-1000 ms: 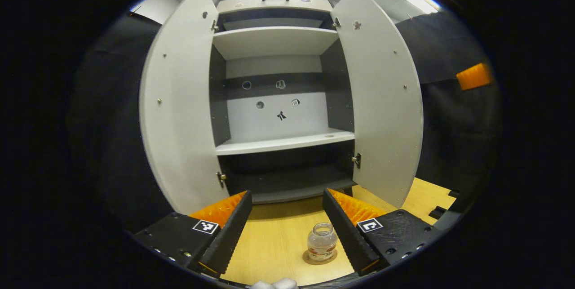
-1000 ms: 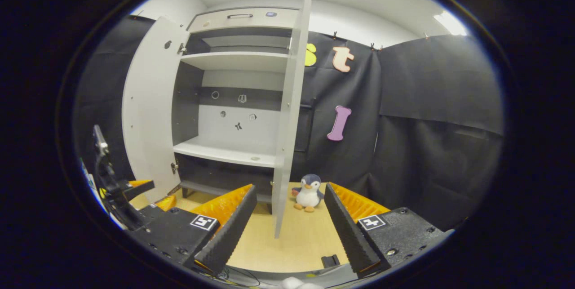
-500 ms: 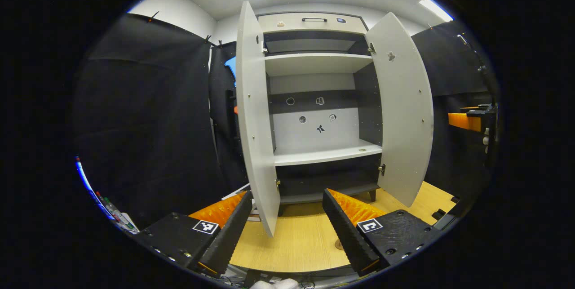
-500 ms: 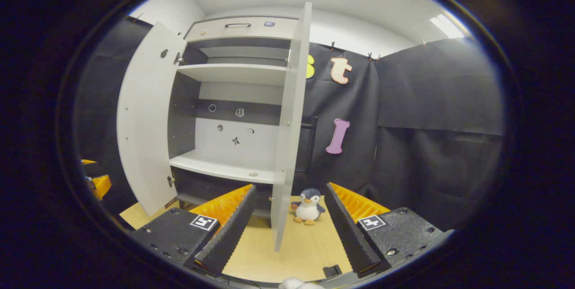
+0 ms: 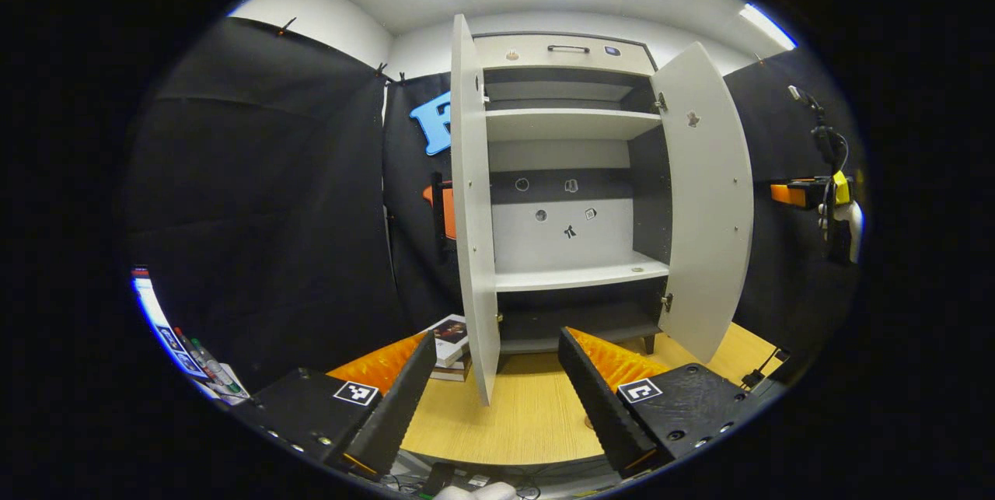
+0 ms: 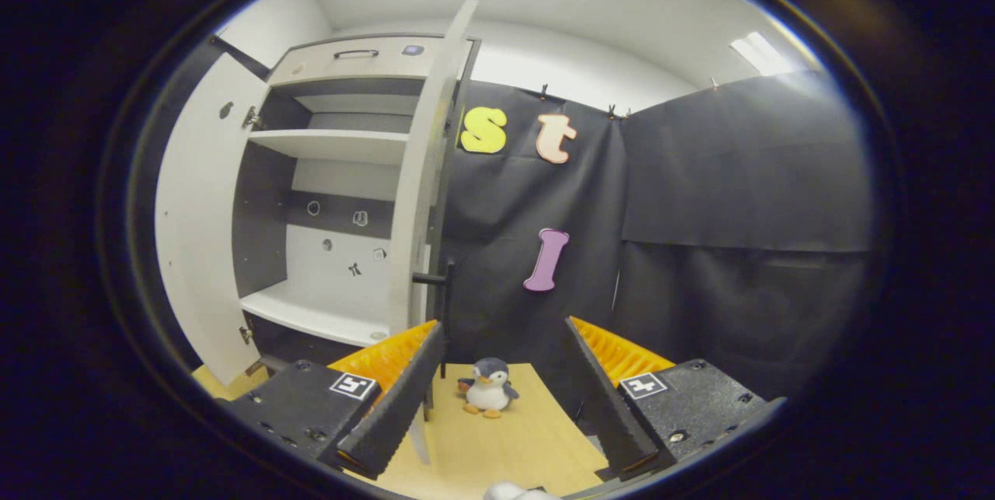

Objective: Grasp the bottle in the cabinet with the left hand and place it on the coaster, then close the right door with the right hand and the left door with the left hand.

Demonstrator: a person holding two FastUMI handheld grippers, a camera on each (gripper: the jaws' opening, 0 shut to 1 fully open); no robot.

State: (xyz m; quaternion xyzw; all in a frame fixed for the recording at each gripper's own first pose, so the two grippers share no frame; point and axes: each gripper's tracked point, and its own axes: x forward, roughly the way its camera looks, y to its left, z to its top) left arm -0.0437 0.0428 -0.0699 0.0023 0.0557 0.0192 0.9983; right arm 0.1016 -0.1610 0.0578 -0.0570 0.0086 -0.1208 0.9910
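Observation:
The grey cabinet (image 5: 571, 173) stands with both doors open. In the left gripper view its left door (image 5: 473, 204) is seen edge-on and its right door (image 5: 709, 204) swings outward. My left gripper (image 5: 494, 395) is open and holds nothing, low over the wooden table (image 5: 528, 426) just in front of the left door's edge. In the right gripper view my right gripper (image 6: 501, 395) is open and holds nothing. The right door (image 6: 420, 173), with its dark handle (image 6: 435, 279), stands just left of the gap between its fingers. The right gripper (image 5: 808, 193) also shows far right in the left gripper view.
A stack of books (image 5: 449, 338) lies on the table left of the cabinet. Pens (image 5: 198, 356) lie at the far lower left. A toy penguin (image 6: 487, 395) stands on the table right of the cabinet. The middle shelf (image 5: 579, 277) is bare apart from a small disc.
The left gripper view has pulled back and swung left, so the bottle on its coaster has left it. The right gripper view has turned right, shifting the right door leftward.

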